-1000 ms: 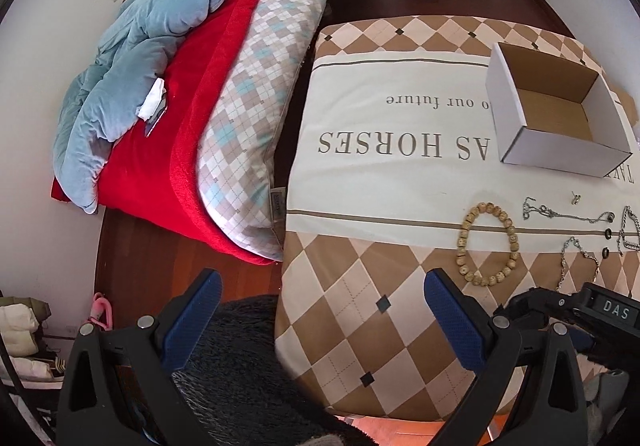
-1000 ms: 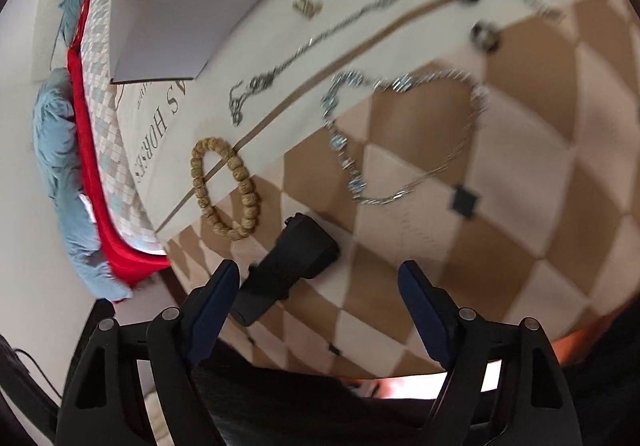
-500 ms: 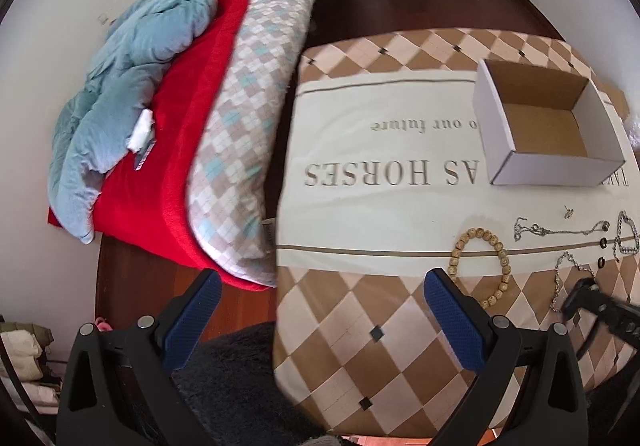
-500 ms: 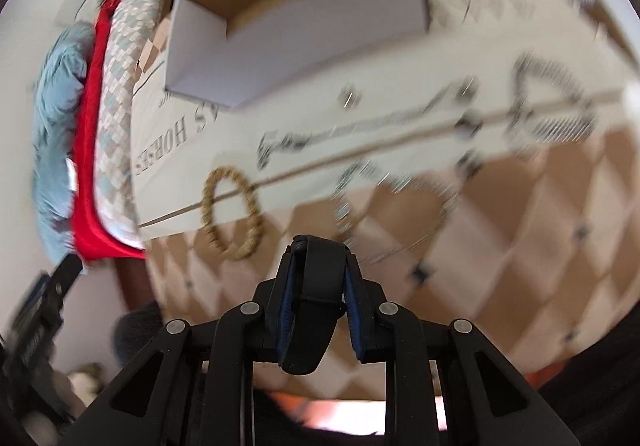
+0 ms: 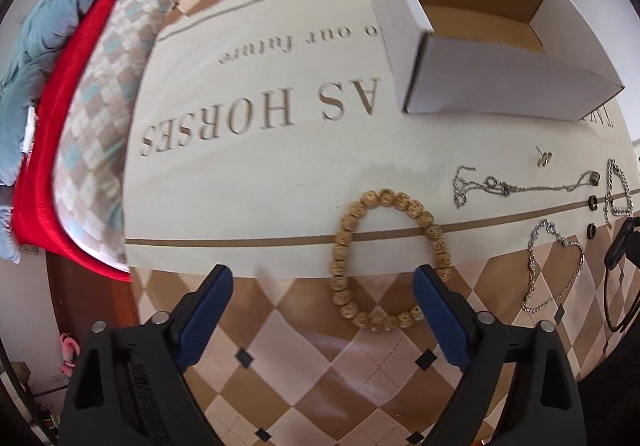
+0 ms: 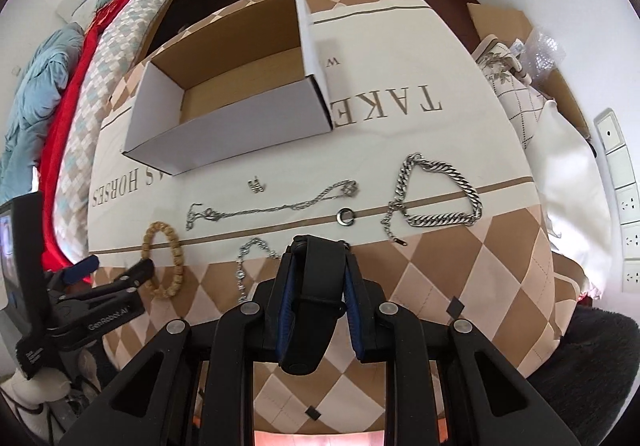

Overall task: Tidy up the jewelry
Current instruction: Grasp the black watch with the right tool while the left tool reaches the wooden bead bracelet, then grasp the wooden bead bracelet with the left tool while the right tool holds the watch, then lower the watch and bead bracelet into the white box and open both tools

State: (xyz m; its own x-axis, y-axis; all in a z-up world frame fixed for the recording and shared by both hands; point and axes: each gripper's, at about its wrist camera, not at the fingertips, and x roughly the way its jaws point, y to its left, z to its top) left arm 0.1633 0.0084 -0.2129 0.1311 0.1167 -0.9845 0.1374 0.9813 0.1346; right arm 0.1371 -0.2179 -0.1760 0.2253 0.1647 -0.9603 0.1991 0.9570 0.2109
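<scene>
Left gripper (image 5: 322, 288): I hold it wide open above the near checkered part of the cloth; its 2 blue pads grip nothing.
Right gripper (image 6: 318, 278): my jaws are closed on a black band-shaped object (image 6: 314, 298) that stands upright between the blue pads.
Wooden bead bracelet (image 5: 390, 260): it lies flat on the beige printed cloth (image 5: 256, 182), between my left fingers and nearer the right one.
White open cardboard box (image 6: 224, 86): it stands on the cloth behind the jewelry, with brown inside.
Thin silver chain necklace (image 6: 272, 208): stretched in a line in front of the box.
Thick silver curb-link bracelet (image 6: 438, 194): to the right of the thin chain.
Small dark ring (image 6: 346, 216): it lies between these 2 pieces.
Silver station bracelet (image 5: 554, 266): partly hidden behind my right gripper.
</scene>
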